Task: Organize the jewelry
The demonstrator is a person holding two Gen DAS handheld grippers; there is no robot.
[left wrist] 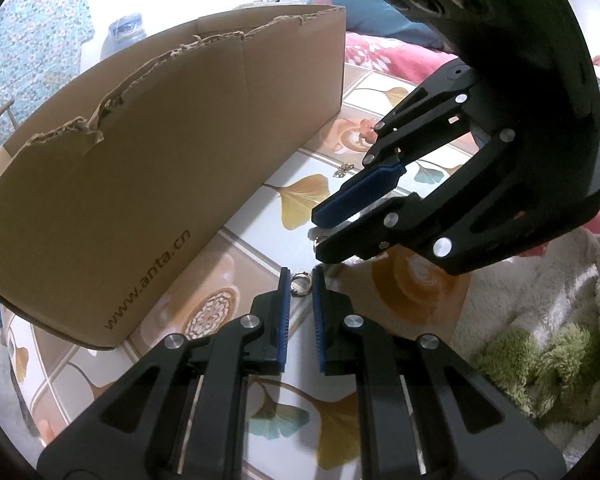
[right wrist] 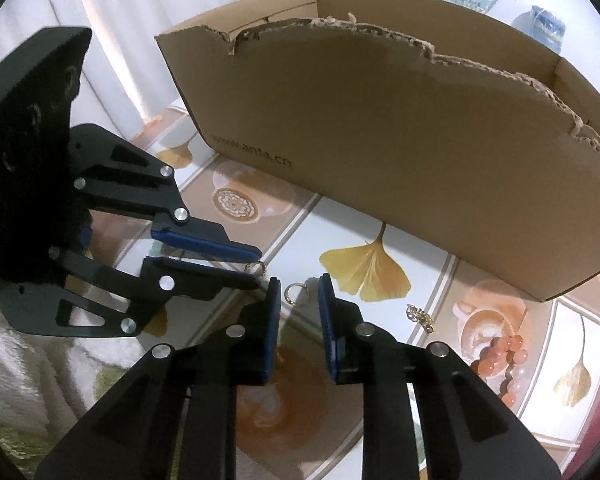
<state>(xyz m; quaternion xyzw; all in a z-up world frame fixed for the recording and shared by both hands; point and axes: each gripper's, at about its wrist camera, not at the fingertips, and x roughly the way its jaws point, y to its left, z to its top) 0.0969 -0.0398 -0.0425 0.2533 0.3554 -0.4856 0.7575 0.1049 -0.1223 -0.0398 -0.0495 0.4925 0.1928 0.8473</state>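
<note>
A small metal ring [left wrist: 300, 283] lies on the tabletop between the fingertips of my left gripper [left wrist: 301, 276], which is open around it. The same ring shows in the right wrist view [right wrist: 256, 267] at the left gripper's tips [right wrist: 260, 266]. A second gold ring [right wrist: 295, 293] lies between the tips of my right gripper [right wrist: 299, 290], which is open around it. In the left wrist view my right gripper [left wrist: 319, 232] hovers over that ring [left wrist: 320, 241]. A brown cardboard box [left wrist: 148, 152] stands behind; it also shows in the right wrist view [right wrist: 400, 140].
A gold chain piece [right wrist: 420, 316] and an orange bead bracelet [right wrist: 500, 356] lie on the ginkgo-patterned tablecloth [right wrist: 364, 268] to the right. The chain also shows in the left wrist view [left wrist: 343, 169]. A fluffy white and green blanket [left wrist: 540, 360] lies at the right.
</note>
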